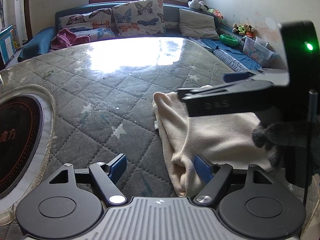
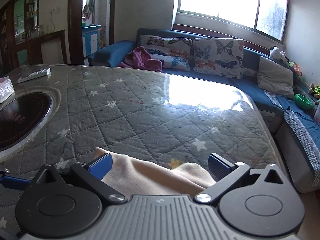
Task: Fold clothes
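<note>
Grey quilted star-print counter [image 1: 104, 92] under glossy glass carried a cream fleece garment [image 1: 210, 132], bunched at its near right portion. Left claw [image 1: 162, 168] was wide open, its right blue finger touching the garment's folded edge; nothing was gripped. Right claw [image 2: 159, 164] was wide open over the garment, gripping nothing.

The right gripper [image 2: 160, 167] has its two blue fingers spread wide over a cream garment [image 2: 152, 177] that lies bunched on the quilted grey table cover [image 2: 140, 116]. At the left, a round dark cooktop [image 2: 22, 118] is set into the table, with a white remote [image 2: 34, 75] behind it. A blue sofa [image 2: 266, 100] with butterfly pillows [image 2: 218, 57] stands under the window.
</note>
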`<state>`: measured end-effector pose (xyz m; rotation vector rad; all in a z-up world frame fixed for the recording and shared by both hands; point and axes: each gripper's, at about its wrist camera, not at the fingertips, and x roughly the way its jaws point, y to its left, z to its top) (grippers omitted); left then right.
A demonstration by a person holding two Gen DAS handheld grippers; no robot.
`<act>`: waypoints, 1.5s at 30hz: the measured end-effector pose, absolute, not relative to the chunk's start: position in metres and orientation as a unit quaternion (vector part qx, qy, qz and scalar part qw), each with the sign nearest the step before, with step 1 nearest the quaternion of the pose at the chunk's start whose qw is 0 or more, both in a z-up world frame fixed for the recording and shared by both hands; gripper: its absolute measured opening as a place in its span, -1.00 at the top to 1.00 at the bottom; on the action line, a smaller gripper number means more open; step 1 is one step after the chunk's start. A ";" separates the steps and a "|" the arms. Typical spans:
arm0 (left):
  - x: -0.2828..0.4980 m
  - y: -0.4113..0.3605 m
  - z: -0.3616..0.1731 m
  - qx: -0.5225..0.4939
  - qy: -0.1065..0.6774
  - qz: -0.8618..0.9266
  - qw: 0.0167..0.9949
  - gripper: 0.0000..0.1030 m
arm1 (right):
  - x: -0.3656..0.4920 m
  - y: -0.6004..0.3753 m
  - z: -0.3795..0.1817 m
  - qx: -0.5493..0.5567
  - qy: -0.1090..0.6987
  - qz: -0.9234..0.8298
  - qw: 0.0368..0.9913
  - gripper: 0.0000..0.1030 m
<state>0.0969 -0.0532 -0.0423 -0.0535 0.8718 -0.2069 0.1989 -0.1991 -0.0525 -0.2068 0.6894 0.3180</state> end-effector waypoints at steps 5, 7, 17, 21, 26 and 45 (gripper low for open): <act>0.094 -0.055 -0.041 -0.024 0.419 -0.102 0.902 -0.54 | 0.194 -0.225 -0.052 -0.084 0.342 0.131 0.927 -1.00; 0.094 -0.055 -0.040 -0.022 0.419 -0.102 0.902 -0.54 | 0.195 -0.238 -0.055 -0.063 0.352 0.120 0.926 -1.00; 0.090 -0.057 -0.036 -0.019 0.413 -0.104 0.905 -0.62 | 0.197 -0.261 -0.062 -0.025 0.370 0.100 0.923 -1.00; 0.086 -0.056 -0.034 -0.017 0.409 -0.103 0.907 -0.67 | 0.176 -0.260 -0.052 -0.038 0.352 0.107 0.929 -1.00; 0.084 -0.052 -0.033 -0.019 0.406 -0.100 0.908 -0.73 | 0.144 -0.269 -0.055 -0.058 0.350 0.102 0.929 -1.00; 0.110 -0.090 -0.047 0.009 0.409 -0.102 0.907 -0.73 | 0.089 -0.288 -0.070 -0.063 0.344 0.074 0.934 -1.00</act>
